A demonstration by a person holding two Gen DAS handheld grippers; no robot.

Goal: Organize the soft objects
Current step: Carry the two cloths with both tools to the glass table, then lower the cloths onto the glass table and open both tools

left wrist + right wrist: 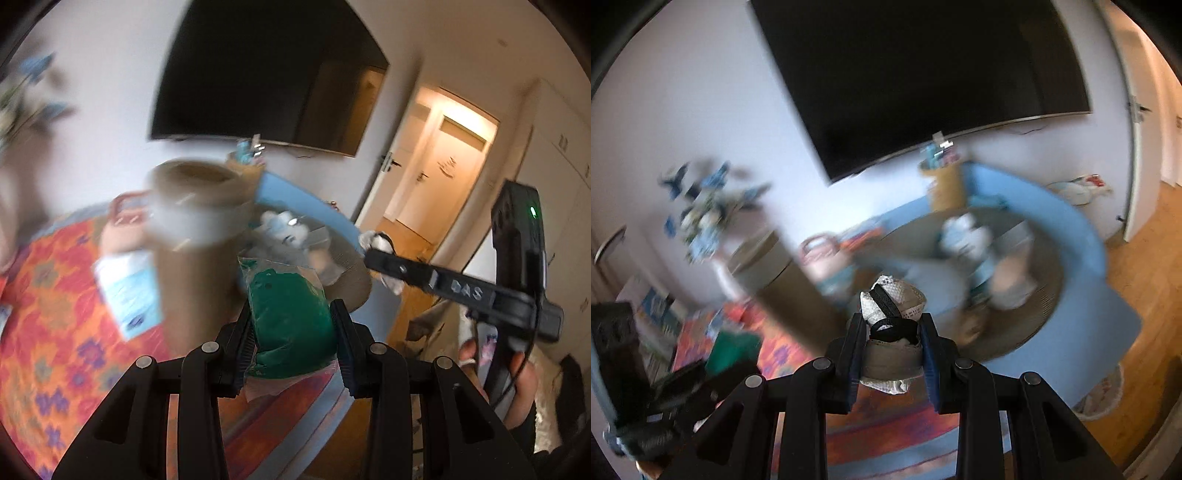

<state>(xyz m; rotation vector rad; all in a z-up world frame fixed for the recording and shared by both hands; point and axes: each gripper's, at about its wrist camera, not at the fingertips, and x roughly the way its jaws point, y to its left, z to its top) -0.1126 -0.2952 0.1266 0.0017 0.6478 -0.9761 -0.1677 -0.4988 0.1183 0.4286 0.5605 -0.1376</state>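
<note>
A black wall-mounted television (923, 81) hangs above a tall brown cylindrical basket (195, 236). The left gripper (291, 332) pinches a green soft item in clear plastic wrap (286, 314); the right gripper (890, 347) clamps a rolled white-and-grey fabric bundle (892, 299).

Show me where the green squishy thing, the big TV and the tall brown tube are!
green soft thing in a clear bag (288, 314), left wrist view, middle of the green.
TV (923, 74), right wrist view, centre of the dark screen.
tall brown tube (192, 273), left wrist view, its side wall.
</note>
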